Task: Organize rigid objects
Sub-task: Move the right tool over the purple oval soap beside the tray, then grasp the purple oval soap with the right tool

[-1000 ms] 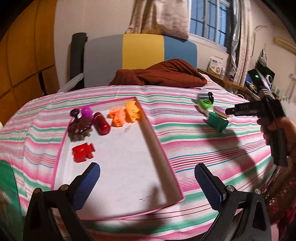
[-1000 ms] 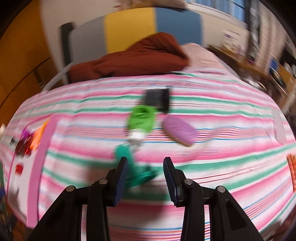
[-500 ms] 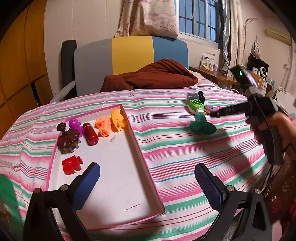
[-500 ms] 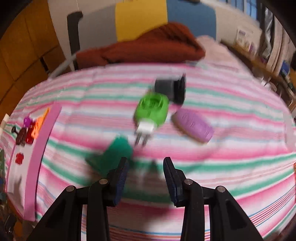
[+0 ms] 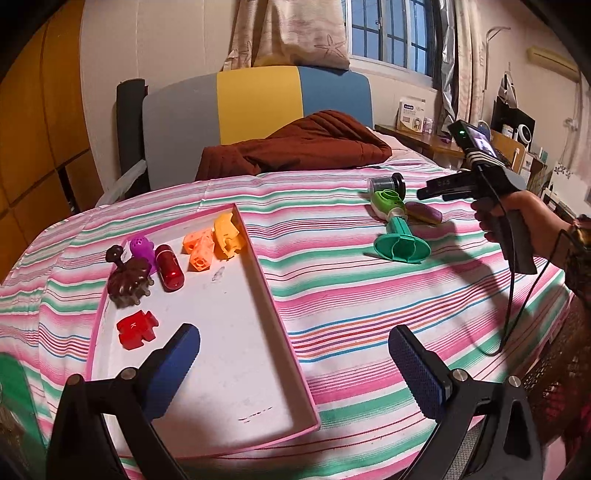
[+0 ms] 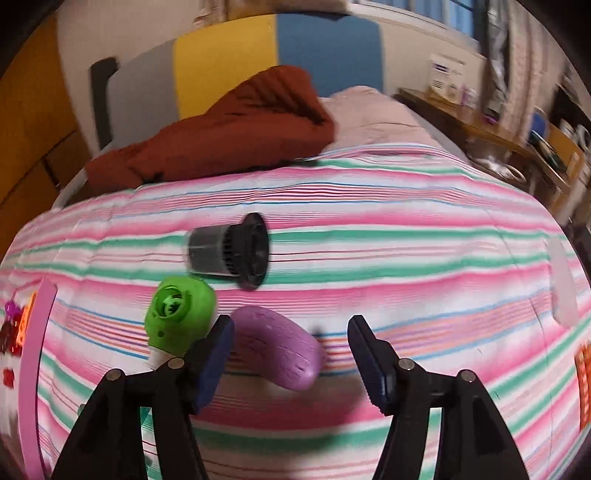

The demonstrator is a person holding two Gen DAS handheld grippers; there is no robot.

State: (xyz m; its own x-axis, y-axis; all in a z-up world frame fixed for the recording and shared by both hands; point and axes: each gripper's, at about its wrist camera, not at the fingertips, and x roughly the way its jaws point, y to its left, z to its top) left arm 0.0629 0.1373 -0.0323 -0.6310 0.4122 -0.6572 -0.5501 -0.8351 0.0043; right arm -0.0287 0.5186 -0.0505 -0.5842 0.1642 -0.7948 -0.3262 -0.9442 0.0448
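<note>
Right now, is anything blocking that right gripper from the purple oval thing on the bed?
Nothing visible does. The purple oval lies between the right gripper's opening jaws, untouched. The green plug sits just outside its left finger.

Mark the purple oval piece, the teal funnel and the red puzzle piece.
purple oval piece [image 6: 280,350], right wrist view, top face.
teal funnel [image 5: 402,248], left wrist view, flared rim.
red puzzle piece [image 5: 136,329], left wrist view, centre.

Home bedrm: striped bedspread [image 5: 369,295], padded headboard [image 5: 258,103], curtained window [image 5: 388,33].

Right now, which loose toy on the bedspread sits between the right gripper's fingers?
The purple oval piece, between the opening, untouching right gripper; the lime plug lies outside its left finger.
</note>
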